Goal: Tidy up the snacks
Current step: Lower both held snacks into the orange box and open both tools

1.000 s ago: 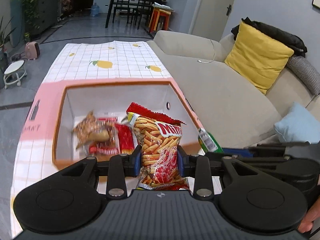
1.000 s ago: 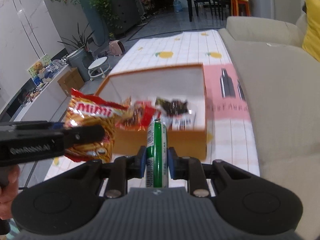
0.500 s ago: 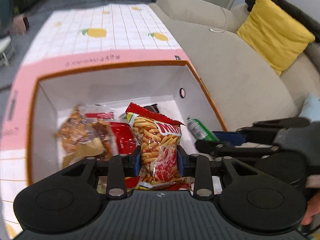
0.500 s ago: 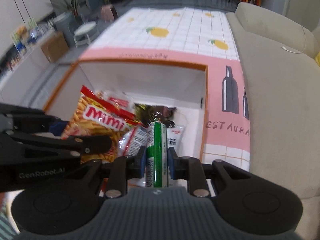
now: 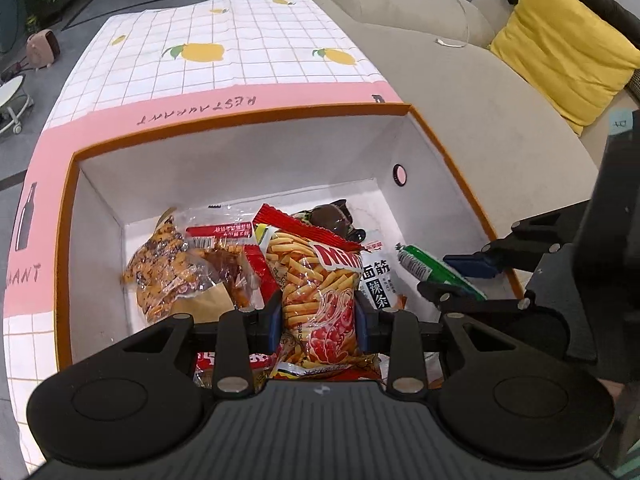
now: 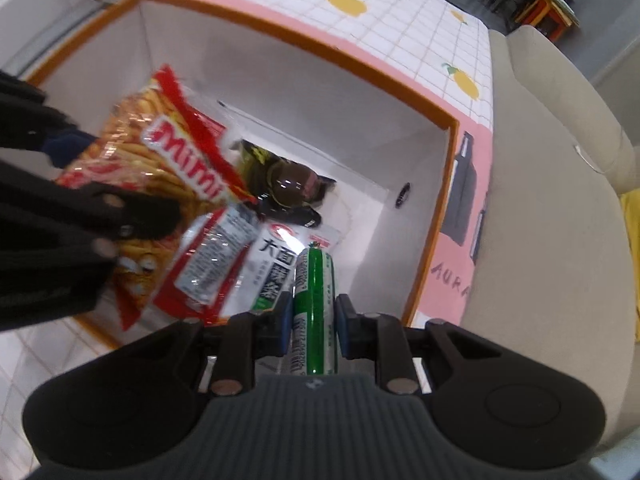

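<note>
My left gripper (image 5: 317,322) is shut on a red and orange Mimi snack bag (image 5: 316,280), held inside the orange-rimmed white box (image 5: 248,120). My right gripper (image 6: 311,322) is shut on a slim green snack pack (image 6: 315,304), lowered into the same box (image 6: 360,64) near its right wall. In the left wrist view the right gripper (image 5: 452,276) and the green pack (image 5: 436,270) show at the right. The Mimi bag (image 6: 168,148) and the left gripper (image 6: 116,204) fill the left of the right wrist view. Several snack packets (image 5: 188,268) lie on the box floor, among them a dark packet (image 6: 292,188).
The box stands on a pink and white checked cloth with lemon prints (image 5: 224,52). A beige sofa (image 5: 480,120) with a yellow cushion (image 5: 568,48) runs along the right. A small white stool (image 5: 12,100) stands on the floor at the left.
Both grippers have come forward and down from above the box's near edge into the box, each keeping its snack. The right gripper has rolled, so the box now looks tilted.
</note>
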`<state>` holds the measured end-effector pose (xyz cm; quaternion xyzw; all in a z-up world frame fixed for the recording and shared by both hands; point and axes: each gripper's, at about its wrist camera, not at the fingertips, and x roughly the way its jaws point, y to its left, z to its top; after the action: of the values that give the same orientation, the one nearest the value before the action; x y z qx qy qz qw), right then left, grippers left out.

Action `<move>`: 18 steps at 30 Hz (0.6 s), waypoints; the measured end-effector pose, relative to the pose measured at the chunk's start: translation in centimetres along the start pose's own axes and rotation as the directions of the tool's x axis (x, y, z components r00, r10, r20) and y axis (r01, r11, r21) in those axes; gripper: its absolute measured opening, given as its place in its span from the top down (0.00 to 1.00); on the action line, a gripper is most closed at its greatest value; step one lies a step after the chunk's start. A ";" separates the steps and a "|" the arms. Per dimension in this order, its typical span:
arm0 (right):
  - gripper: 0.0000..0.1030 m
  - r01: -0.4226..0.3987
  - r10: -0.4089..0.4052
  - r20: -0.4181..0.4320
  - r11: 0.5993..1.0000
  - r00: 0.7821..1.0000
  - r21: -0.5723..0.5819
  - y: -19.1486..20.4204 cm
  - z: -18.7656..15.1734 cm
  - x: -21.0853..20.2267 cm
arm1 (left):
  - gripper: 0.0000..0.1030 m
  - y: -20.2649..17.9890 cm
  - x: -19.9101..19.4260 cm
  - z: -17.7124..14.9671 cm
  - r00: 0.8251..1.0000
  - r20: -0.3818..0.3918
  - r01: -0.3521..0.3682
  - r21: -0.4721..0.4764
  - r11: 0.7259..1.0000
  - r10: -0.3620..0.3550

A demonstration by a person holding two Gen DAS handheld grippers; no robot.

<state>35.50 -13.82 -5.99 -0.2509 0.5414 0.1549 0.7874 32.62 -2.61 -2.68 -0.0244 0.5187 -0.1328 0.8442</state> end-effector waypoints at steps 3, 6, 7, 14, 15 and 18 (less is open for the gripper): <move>0.81 0.015 -0.015 -0.016 1.000 1.000 -0.012 0.1 0.1 0.2 | 0.63 0.1 0.5 -0.1 1.000 -0.007 0.006 0.001 1.000 -0.006; 0.81 0.021 -0.021 -0.017 1.000 1.000 -0.001 -0.1 0.2 -0.1 | 0.63 0.2 0.7 -0.3 1.000 -0.007 0.017 -0.009 1.000 -0.017; 0.79 0.020 -0.020 -0.013 1.000 1.000 0.004 -0.1 0.3 -0.3 | 0.63 0.3 0.8 -0.3 1.000 -0.007 0.019 -0.013 1.000 -0.019; 0.70 -0.017 0.013 0.066 0.999 0.998 0.046 -1.1 -0.4 -2.5 | 0.63 0.0 1.0 -0.3 0.999 -0.011 0.032 -0.013 0.999 -0.032; 0.67 -0.024 0.019 0.086 0.998 0.996 0.053 -1.3 -0.6 -2.8 | 0.63 -0.1 1.0 -0.3 0.999 -0.011 0.035 -0.012 0.999 -0.035; 0.66 -0.046 0.033 0.158 0.996 0.987 0.077 -2.1 -1.7 -4.4 | 0.63 -0.8 1.2 -0.2 0.999 -0.013 0.038 -0.007 0.999 -0.038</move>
<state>33.67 -16.40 -1.86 -0.1951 0.4885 0.1679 0.8337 32.85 -3.66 -3.69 -0.0364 0.5242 -0.1470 0.8380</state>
